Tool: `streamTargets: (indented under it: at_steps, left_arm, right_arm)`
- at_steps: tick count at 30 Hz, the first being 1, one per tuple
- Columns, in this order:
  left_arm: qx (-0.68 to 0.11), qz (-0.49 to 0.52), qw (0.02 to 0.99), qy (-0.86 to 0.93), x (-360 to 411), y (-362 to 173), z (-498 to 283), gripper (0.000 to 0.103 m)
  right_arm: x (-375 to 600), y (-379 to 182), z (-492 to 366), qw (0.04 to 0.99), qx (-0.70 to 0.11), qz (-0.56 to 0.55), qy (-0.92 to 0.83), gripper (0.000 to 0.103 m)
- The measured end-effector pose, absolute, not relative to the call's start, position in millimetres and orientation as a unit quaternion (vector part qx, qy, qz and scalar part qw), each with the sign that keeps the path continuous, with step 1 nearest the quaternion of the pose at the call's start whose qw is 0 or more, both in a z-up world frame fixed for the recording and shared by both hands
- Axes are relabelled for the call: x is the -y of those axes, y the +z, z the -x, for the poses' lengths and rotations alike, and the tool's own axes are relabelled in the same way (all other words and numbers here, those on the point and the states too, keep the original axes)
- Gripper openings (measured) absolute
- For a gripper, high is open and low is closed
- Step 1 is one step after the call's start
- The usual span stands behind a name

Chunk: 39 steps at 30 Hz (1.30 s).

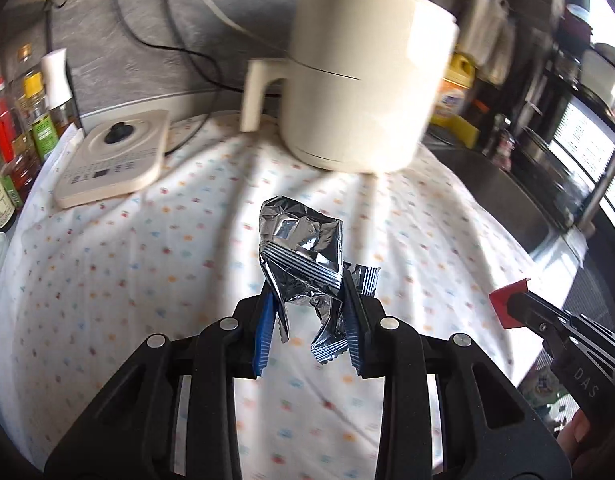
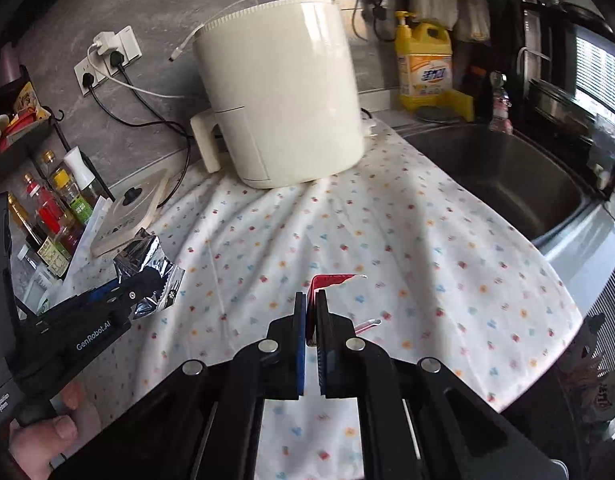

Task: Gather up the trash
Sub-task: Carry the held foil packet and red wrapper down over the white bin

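Observation:
My left gripper (image 1: 307, 292) is shut on a crumpled silver foil wrapper (image 1: 299, 248) and holds it above the patterned cloth (image 1: 147, 264). The right wrist view shows that gripper (image 2: 147, 280) and wrapper (image 2: 147, 260) at its left. My right gripper (image 2: 312, 300) is shut on a red wrapper (image 2: 331, 280) above the cloth (image 2: 427, 264). The left wrist view shows the right gripper (image 1: 511, 308) and the red wrapper (image 1: 507, 304) at its right.
A cream air fryer (image 1: 363, 80) stands at the back of the cloth. A flat cream appliance base (image 1: 111, 160) lies back left, bottles (image 1: 11, 152) beyond it. A steel sink (image 2: 507, 176) is on the right, a yellow detergent bottle (image 2: 425, 64) behind it.

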<state>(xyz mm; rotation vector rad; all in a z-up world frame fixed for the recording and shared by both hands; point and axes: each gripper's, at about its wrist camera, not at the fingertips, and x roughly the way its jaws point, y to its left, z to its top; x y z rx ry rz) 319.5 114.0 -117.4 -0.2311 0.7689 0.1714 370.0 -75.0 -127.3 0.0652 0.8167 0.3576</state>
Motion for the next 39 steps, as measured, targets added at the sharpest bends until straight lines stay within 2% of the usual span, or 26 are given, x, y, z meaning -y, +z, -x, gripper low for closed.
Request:
streamTargets:
  at_steps: [16, 36, 39]
  left_arm:
    - [-0.392, 0.057, 0.917, -0.042, 72.5, -122.9, -284.1, 0.031]
    - [-0.431, 0.006, 0.888, -0.158, 230.2, -169.2, -238.3, 0.031]
    - [-0.438, -0.001, 0.882, -0.174, 249.8, -177.9, -232.6, 0.031]
  right_arm:
    - [256.9, -129.6, -281.2, 0.913, -0.396, -0.083, 0.057, 0.005]
    - [404.5, -178.6, -183.0, 0.893, -0.424, -0.136, -0.066, 0.006]
    - [421.7, -187.8, -170.3, 0.887, -0.431, -0.143, -0.084, 0.008]
